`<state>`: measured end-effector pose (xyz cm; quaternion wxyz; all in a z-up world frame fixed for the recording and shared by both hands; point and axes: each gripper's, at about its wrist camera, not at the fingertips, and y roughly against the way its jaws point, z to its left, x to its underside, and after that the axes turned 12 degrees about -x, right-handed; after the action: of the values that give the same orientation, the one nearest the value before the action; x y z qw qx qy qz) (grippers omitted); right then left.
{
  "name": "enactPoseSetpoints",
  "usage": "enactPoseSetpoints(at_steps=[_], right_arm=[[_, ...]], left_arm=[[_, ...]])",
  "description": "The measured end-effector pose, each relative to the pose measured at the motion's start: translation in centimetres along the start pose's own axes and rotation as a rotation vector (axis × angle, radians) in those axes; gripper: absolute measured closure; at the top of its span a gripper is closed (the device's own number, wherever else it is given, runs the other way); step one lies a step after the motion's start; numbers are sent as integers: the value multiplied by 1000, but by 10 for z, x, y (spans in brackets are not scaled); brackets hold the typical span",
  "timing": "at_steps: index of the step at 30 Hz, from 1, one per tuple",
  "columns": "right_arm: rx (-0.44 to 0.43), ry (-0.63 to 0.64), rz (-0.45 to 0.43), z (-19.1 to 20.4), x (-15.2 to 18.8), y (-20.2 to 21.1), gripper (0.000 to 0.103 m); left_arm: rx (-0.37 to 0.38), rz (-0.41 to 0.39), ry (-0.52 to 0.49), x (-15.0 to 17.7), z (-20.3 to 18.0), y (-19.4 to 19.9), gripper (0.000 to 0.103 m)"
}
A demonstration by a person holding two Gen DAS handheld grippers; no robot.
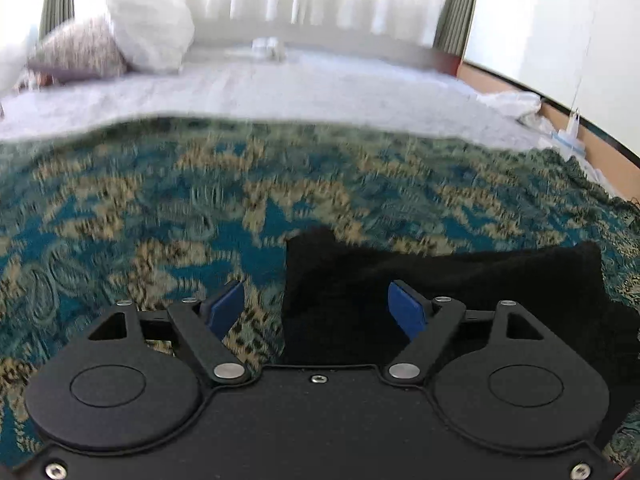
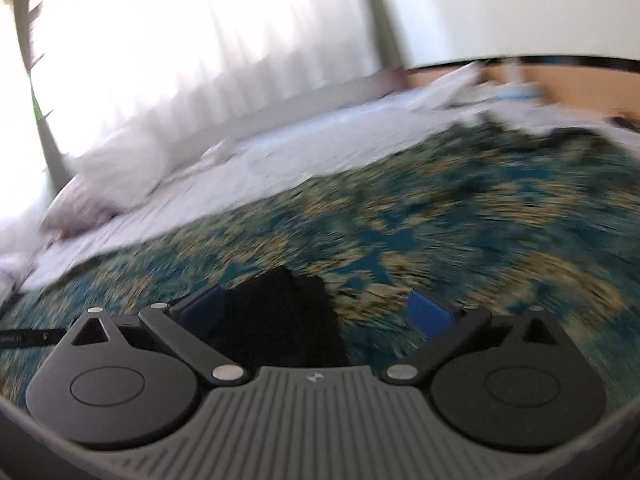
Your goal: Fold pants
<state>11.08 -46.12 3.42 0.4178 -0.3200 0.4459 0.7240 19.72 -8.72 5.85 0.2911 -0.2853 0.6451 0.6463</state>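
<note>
Both jaws stand wide and empty: the black pants (image 1: 440, 292) lie on the blanket (image 1: 160, 200) right of the left gripper (image 1: 316, 308) and left of the right gripper (image 2: 320, 312).

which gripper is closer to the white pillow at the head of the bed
Neither clearly. The left gripper and right gripper both hang open over the black pants on the patterned blanket, far from the white pillow.
</note>
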Motion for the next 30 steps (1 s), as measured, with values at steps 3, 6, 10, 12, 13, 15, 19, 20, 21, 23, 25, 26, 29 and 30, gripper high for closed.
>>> enactPoseSetpoints(at_steps=[3,6,10,12,13,15,19,20,21,23,25,26,29,30], right_arm=[[-119,29,146,-10,-13,-36,0],[-141,82,253,-11,-15,-66,0],[-124,105,356,-14,-9,-101,5],[-141,121,360,-15,-6,-106,10],[-150,132,366,-15,-5,-107,10],[-174,133,376,-16,-7,-111,15],[-239,91,363,-23,-7,-109,32],[-246,81,354,-23,-6,-107,34],[-252,69,347,-24,-6,-106,37],[-265,31,330,-27,-4,-102,43],[-274,2,314,-27,-2,-97,56],[-276,-8,305,-26,-1,-95,59],[-256,-7,274,-17,-2,-89,71],[-238,8,259,-11,-4,-86,73]], left_arm=[[12,60,17,1,7,-17,25],[23,107,60,3,14,-36,25],[87,104,115,-1,17,-47,24],[109,106,130,-4,15,-53,21],[111,103,129,-6,14,-56,18],[115,98,111,-8,9,-63,12],[104,74,90,-8,-1,-67,11],[108,66,81,-8,-2,-66,11],[115,56,73,-6,-3,-64,17],[178,55,75,-5,-2,-61,42],[211,52,117,-3,0,-57,78],[214,43,114,-2,-1,-55,83],[140,-43,56,-2,-14,-37,88],[122,-84,38,-4,-19,-28,89]])
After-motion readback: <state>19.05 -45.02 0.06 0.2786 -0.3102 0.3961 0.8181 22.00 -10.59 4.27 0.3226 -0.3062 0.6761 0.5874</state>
